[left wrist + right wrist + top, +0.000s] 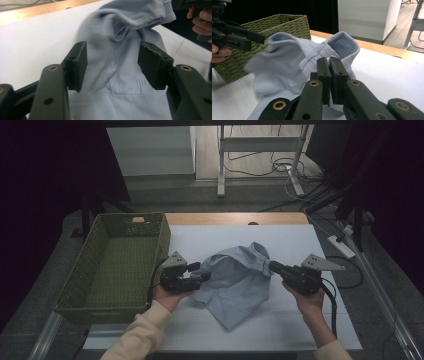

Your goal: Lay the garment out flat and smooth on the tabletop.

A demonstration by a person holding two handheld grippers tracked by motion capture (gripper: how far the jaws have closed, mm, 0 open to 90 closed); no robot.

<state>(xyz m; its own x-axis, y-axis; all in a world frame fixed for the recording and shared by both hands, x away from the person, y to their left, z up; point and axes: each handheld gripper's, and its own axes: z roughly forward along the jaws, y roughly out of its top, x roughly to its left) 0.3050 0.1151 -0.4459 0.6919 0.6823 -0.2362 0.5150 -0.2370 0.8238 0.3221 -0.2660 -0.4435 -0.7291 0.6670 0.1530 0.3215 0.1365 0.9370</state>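
Cloth first: the pale blue shirt point(237, 282) lies bunched near the middle of the white table point(300, 245), its lower part spread flat toward you and its upper part lifted into a soft peak. The fabric is thin and creased, with a ribbed knit band point(322, 56) along the raised edge and a stitched seam running across the flat part, plain in your left gripper view.

Your right gripper point(329, 75) has its jaws pressed together on that ribbed edge, pinching it and holding the corner up off the table. Your left gripper point(112, 66) stands half open: the two pads sit on either side of a fold of the shirt without pressing it, and the cloth between them looks blurred. In the high view this gripper point(202, 275) sits at the shirt's left edge, and the right one point(272, 266) at its upper right corner.

Just left of your left hand point(167, 295), the green woven basket point(107, 265) stands at the table's left side, apart from the shirt.
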